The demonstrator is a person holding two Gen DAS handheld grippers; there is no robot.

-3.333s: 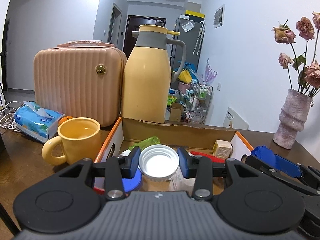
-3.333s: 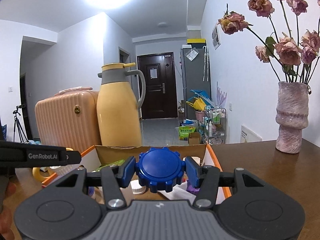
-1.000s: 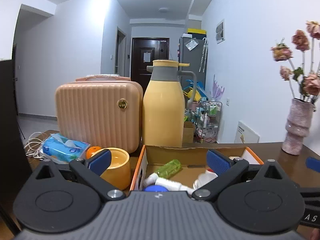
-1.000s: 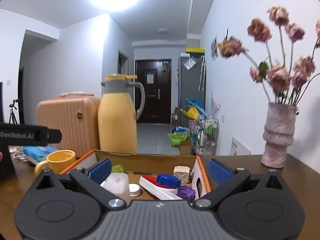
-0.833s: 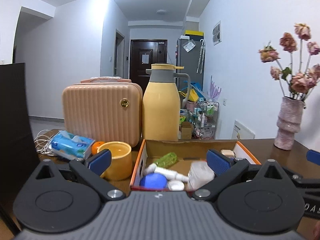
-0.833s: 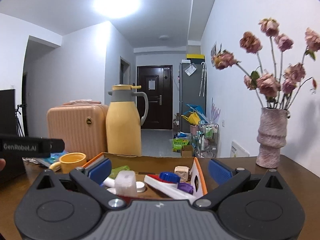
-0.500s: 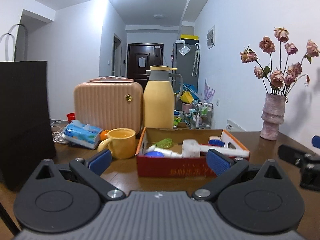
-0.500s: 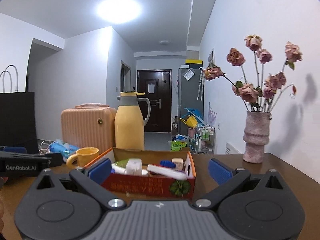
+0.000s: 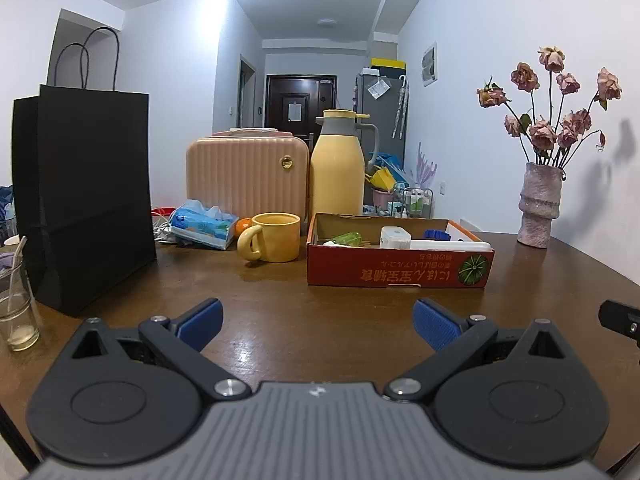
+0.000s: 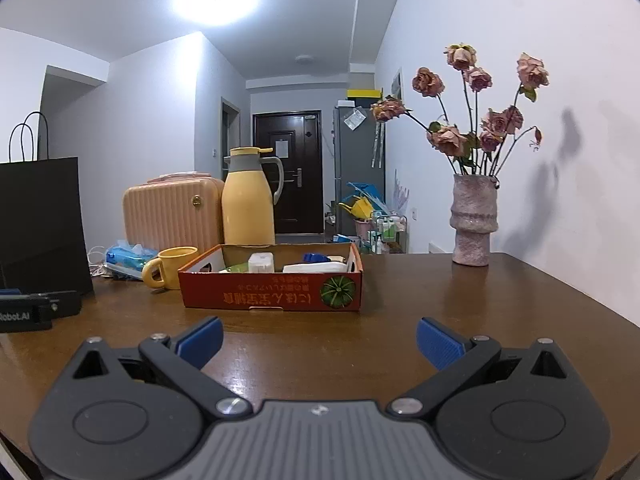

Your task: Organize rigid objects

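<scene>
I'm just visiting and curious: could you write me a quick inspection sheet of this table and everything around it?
Surface: brown wooden table, glossy.
Job's things: red cardboard box holding a blue cap, white container, green item.
Clutter: yellow mug, thermos, suitcase, tissue pack, black bag, glass, flower vase.
Grippers: left gripper and right gripper empty, jaws wide apart.
Cables: white wires beside the bag.
Surroundings: hallway, dark door.

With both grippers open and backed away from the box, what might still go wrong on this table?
The long white item lies across the cardboard box near rim height, so a nudge to the box might tip it out. The yellow mug stands close beside the box's left wall; a left gripper reaching back in could clip it. The right gripper looks clear of everything.
</scene>
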